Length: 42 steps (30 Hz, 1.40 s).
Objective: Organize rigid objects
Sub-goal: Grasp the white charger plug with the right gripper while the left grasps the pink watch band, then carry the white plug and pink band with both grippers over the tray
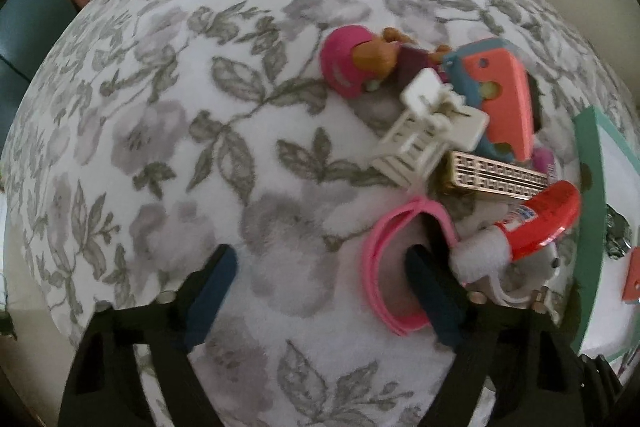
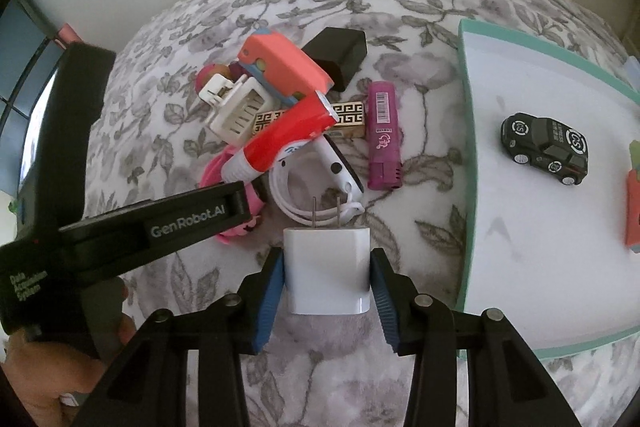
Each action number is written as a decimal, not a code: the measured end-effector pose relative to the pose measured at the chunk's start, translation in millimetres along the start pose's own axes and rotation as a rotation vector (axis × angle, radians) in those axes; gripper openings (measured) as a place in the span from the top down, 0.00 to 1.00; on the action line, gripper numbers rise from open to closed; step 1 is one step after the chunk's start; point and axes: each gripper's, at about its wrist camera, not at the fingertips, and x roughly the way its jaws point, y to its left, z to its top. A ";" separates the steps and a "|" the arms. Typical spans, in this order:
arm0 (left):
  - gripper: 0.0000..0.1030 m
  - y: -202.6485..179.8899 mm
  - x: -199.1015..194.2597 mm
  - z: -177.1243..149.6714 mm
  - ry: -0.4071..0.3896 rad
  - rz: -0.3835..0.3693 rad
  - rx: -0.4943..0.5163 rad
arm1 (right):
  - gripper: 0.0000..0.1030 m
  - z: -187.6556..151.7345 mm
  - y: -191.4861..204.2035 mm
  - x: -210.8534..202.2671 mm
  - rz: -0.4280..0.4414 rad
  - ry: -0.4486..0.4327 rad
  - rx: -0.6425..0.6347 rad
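My right gripper [image 2: 327, 291] is shut on a white plug charger [image 2: 326, 267], blue pads against its two sides, prongs pointing away. Ahead lies a pile: red tube [image 2: 288, 135], white toy chair [image 2: 236, 107], coral and blue toy [image 2: 284, 63], gold patterned bar [image 2: 348, 115], purple lighter [image 2: 384, 135], coiled white cable [image 2: 296, 199]. My left gripper [image 1: 324, 291] is open over the floral cloth. Its right finger [image 1: 432, 291] stands inside a pink band loop [image 1: 380, 267], and nothing is pressed between the pads. A pink round toy [image 1: 348, 67] lies at the pile's far side.
A white tray with a teal rim [image 2: 466, 147] sits right of the pile and holds a black toy car [image 2: 546, 149] and a coral piece [image 2: 634, 211]. A black box [image 2: 340, 55] lies behind the pile. A hand [image 2: 24, 367] holds the left gripper's black body.
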 end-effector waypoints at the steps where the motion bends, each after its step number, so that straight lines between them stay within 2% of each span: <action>1: 0.25 -3.0 -0.4 1.5 -0.003 -0.002 0.008 | 0.56 -0.4 -0.9 -0.3 0.003 0.001 0.003; 6: 0.46 -21.4 -6.8 5.0 -0.016 -0.029 0.057 | 0.56 0.1 -0.3 0.5 0.010 0.004 0.013; 8: 0.59 -30.2 -8.4 4.8 -0.021 -0.037 0.084 | 0.56 -0.1 -0.2 0.4 0.011 0.005 0.015; 11: 0.71 -43.2 -10.0 5.4 -0.024 -0.053 0.115 | 0.56 -0.5 -1.0 -0.3 0.014 0.007 0.019; 15: 0.78 -51.4 -8.9 8.2 -0.012 -0.075 0.103 | 0.56 -0.4 -0.4 0.5 0.016 0.008 0.024; 17: 0.86 -50.3 -9.1 7.9 -0.004 -0.088 0.089 | 0.56 -0.6 0.2 0.3 0.014 0.009 0.024; 29: 0.91 -53.6 -19.4 -5.3 -0.001 -0.164 0.066 | 0.56 -8.6 -8.0 -6.0 0.019 0.024 0.052; 32: 0.91 -50.8 -34.3 -12.2 -0.023 -0.173 0.064 | 0.56 -10.4 -13.3 -10.4 0.024 0.022 0.066; 36: 0.91 -48.6 -36.4 -2.8 -0.059 -0.190 0.059 | 0.56 -10.7 -16.9 -18.8 0.043 0.008 0.082; 42: 0.91 -40.8 -65.3 -4.5 -0.158 -0.232 0.058 | 0.56 -6.9 -21.6 -36.1 0.079 -0.032 0.104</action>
